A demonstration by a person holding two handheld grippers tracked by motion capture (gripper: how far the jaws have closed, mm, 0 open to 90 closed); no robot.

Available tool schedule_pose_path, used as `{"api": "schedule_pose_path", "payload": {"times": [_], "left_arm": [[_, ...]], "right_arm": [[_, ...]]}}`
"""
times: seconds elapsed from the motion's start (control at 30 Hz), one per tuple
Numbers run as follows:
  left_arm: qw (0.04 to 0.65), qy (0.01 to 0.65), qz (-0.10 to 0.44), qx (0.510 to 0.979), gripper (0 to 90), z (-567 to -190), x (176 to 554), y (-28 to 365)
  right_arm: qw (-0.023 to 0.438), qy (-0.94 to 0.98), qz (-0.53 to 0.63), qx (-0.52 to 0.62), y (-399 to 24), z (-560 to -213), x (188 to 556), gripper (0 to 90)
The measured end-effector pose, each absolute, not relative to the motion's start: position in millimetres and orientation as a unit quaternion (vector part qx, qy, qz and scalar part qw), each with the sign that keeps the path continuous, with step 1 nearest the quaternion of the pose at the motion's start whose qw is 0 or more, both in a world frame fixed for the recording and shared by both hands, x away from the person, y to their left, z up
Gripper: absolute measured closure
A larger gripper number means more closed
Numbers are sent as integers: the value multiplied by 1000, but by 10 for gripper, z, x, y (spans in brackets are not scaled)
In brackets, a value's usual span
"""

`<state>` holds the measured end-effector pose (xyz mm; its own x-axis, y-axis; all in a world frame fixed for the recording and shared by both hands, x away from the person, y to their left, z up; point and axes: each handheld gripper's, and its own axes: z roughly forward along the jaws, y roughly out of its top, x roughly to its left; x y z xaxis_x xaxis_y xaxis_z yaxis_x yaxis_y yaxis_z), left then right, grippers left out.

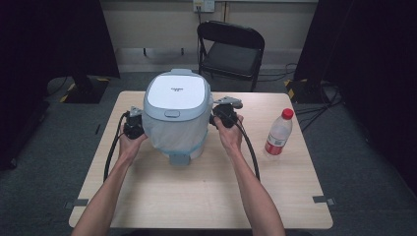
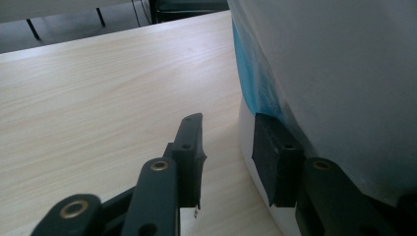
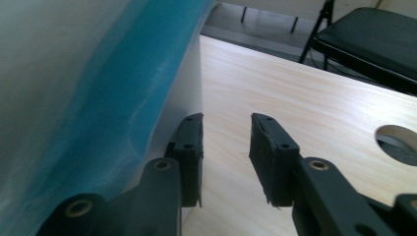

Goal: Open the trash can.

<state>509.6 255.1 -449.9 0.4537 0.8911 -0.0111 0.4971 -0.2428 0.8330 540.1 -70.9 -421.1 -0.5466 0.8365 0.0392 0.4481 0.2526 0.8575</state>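
On either flank of the lidded bin (image 1: 176, 115), your left gripper (image 2: 227, 142) and right gripper (image 3: 225, 147) stand apart, gripping nothing, so squeezing could snag its blue liner (image 3: 147, 88).

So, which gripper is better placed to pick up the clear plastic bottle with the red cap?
The right gripper, probably. The clear plastic bottle with the red cap stands on the right part of the table, and the bagged white pedal bin sits between it and the left gripper.
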Motion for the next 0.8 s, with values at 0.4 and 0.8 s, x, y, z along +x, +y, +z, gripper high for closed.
{"api": "schedule_pose_path", "payload": {"times": [0.4,0.8], "left_arm": [[408,453,235,757,712,-4487,4767,2564],[424,451,232,750,716,-4519,4348,2576]], "right_arm": [[192,777,454,392,-773,-4212,5134,730],[188,796,447,362,-810,-4183,4762,744]]}}
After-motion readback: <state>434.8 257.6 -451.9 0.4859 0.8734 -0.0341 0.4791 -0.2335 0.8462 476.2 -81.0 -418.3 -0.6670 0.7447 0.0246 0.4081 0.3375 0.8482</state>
